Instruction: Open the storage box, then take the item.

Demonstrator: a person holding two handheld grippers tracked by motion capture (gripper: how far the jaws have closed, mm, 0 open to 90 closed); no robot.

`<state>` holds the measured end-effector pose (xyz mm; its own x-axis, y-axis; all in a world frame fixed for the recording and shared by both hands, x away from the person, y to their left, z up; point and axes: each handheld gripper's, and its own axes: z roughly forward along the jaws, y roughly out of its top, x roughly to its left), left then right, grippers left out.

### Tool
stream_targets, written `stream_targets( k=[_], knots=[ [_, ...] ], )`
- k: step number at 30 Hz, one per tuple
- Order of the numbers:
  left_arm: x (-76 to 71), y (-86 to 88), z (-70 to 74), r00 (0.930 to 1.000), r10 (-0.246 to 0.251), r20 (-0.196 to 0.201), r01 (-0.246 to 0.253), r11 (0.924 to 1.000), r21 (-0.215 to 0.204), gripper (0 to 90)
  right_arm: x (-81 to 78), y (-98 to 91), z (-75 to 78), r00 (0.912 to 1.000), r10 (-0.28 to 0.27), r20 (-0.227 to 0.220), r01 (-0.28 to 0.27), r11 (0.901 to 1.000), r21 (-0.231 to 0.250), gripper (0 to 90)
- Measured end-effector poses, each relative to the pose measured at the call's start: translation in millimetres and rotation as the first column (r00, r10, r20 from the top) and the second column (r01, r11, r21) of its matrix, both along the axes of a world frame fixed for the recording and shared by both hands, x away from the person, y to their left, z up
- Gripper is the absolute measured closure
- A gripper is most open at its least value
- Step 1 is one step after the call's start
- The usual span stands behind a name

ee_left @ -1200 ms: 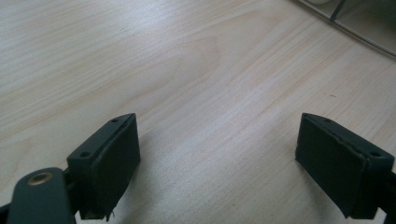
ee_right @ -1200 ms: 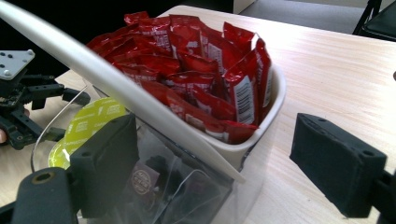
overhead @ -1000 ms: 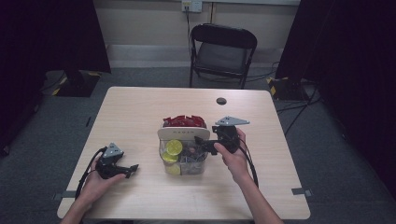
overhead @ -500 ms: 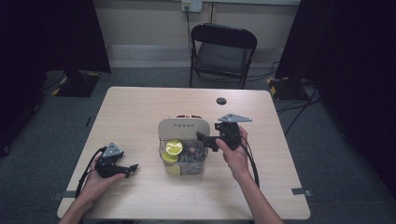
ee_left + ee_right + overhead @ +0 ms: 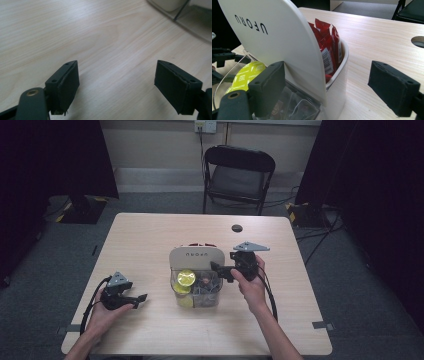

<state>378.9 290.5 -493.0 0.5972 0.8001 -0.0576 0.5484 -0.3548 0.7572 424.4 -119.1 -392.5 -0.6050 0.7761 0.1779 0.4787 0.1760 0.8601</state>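
Observation:
A white container stands mid-table with its lid (image 5: 196, 256) (image 5: 274, 37) raised; the lid reads UFORU. Red packets (image 5: 199, 245) (image 5: 329, 47) fill the compartment behind the lid. A yellow-green capsule (image 5: 186, 278) (image 5: 249, 75) lies in the clear front compartment (image 5: 200, 292). My right gripper (image 5: 222, 270) (image 5: 332, 82) is at the container's right side, open, with the lid's edge and the white rim between its jaws. My left gripper (image 5: 139, 298) (image 5: 116, 82) rests low over bare wood left of the container. Its jaws have just been closing, stand apart, and have nothing between them.
The wooden table (image 5: 150, 235) has a round black hole (image 5: 236, 228) (image 5: 418, 41) behind the container. A black folding chair (image 5: 239, 170) stands beyond the far edge. Cables trail from both grippers toward the near edge.
The white lid has swung up and now hides most of the red packets, which were in full view a second ago. The right gripper stayed beside the container. The left hand has kept still.

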Motion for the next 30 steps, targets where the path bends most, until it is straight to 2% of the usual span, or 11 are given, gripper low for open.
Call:
stream_targets(
  k=[1, 5, 12, 15, 26, 30],
  knots=[
    [-1.1, -2.7, 3.7, 0.9998, -0.019, 0.007, 0.019, 0.9998, 0.001, 19.8, -0.1, 0.0, 0.2, 1.0, 0.0, 0.0, 0.0, 1.0, -0.002, 13.6],
    [-3.0, -7.8, 7.5, 0.9995, -0.03, 0.013, 0.03, 0.9995, -0.001, 20.1, 0.5, -0.2, 0.0, 1.0, 0.004, 0.0, -0.004, 1.0, -0.001, 13.6],
    [-6.2, -16.0, 15.5, 0.9981, -0.055, 0.029, 0.056, 0.9972, -0.049, 20.1, 1.5, 1.4, -0.7, 0.9999, 0.011, -0.007, -0.011, 0.9999, -0.003, 13.5],
    [-8.8, -18.7, 19.3, 0.9973, -0.065, 0.035, 0.067, 0.9965, -0.051, 20.1, 2.5, 2.3, -0.3, 0.9998, 0.017, -0.009, -0.017, 0.9999, -0.001, 13.5],
    [-17.5, -28.3, 36.6, 0.992, -0.109, 0.063, 0.115, 0.9885, -0.098, 21.3, 3.6, 3.2, 0.4, 0.9996, 0.026, -0.009, -0.026, 0.9997, -0.003, 13.4],
    [-19.1, -32.7, 44.3, 0.9881, -0.134, 0.075, 0.142, 0.9829, -0.117, 22.6, 3.8, 3.6, 1.0, 0.9996, 0.028, -0.007, -0.028, 0.9996, -0.007, 13.4]
  ],
)
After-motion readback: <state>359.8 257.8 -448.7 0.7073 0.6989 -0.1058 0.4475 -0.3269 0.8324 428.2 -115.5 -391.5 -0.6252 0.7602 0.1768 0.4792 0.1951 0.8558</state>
